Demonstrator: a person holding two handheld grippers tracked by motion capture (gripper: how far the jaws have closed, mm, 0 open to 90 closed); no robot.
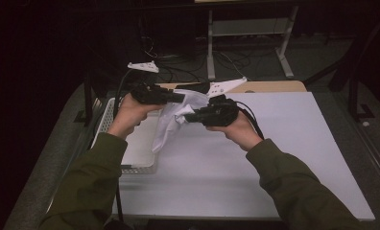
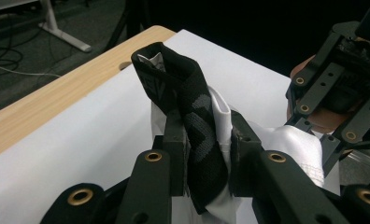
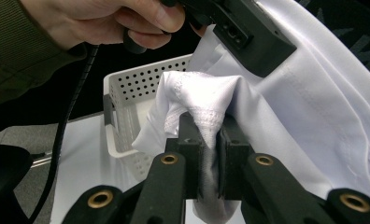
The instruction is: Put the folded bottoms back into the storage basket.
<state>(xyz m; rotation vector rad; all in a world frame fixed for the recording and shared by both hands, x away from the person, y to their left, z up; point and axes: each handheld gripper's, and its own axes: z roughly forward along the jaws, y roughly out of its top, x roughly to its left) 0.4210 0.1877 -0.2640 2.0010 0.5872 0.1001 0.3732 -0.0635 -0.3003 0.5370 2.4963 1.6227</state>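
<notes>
A white garment with a black patterned waistband hangs in the air between both grippers, above the left part of the table. My left gripper is shut on the waistband and the white cloth beside it. My right gripper faces it from the right and is shut on a bunched, hemmed fold of the white cloth. The garment's lower end droops toward the basket. In the left gripper view the right gripper shows at the right with a hand behind it.
A white perforated basket sits at the table's left edge, below the garment. A white sheet covers the table, with a wooden strip at the far edge. Beyond it are desk legs and cables on the floor.
</notes>
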